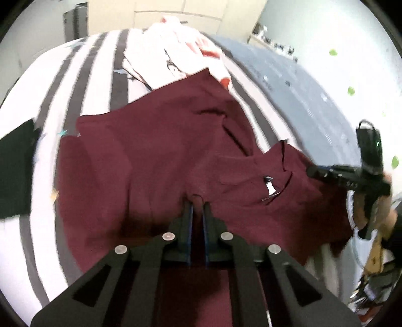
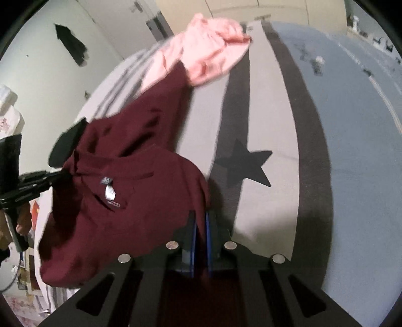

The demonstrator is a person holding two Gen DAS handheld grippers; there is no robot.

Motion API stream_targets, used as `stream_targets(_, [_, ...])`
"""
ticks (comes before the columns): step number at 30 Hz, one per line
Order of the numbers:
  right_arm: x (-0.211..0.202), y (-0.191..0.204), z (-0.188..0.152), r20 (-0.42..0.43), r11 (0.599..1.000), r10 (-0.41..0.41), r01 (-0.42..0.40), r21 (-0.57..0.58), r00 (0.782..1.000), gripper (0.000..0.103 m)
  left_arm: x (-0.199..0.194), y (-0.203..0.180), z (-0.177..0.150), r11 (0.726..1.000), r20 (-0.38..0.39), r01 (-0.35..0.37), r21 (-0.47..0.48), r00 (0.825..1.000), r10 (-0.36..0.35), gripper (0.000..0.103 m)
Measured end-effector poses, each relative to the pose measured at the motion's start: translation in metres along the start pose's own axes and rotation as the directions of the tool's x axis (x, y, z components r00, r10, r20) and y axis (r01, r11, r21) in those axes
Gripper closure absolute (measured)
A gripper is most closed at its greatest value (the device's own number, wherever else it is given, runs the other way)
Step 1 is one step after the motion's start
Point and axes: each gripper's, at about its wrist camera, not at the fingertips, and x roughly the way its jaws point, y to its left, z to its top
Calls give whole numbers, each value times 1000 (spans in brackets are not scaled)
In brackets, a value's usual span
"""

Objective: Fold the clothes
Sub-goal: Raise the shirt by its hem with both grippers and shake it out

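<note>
The maroon polo shirt is spread over the striped bed cover, with its far end against a pink-and-white garment. The left gripper is clamped on a fold of the shirt near its collar. The right gripper is pointed forward over the cover, its fingers closed on the shirt's edge. A hand is seen behind the shirt, blurred and partly cut off.

A bed with a grey-striped white cover bearing 1 dark star; pale walls and cream cupboards behind
</note>
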Motion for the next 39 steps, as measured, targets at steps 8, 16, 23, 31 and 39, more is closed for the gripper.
stream_targets(8, [-63,56,-69,22,998,54,-55,20,998,97,-74,-13,-96,992,-66,0,-126,998,-9,98])
stream_targets(16, [-109,90,-136,-16,995,26,-24,95,1000,97,-122,-21,-144,957,-46,-17,-290,999,4,98])
stream_targets(23, [-131,100,-46,169,990,-53,29,138,984,97,-136,-9,41,968,195,-59,-245,975,109,99])
stream_targets(31, [-189,99,210,424,989,-106,53,136,899,98,-190,-15,287,975,438,-167,-148,872,217,99])
stream_targets(39, [-397,172,374,723,995,-46,94,-27,689,98,-416,-99,431,935,752,-354,17,621,222,99])
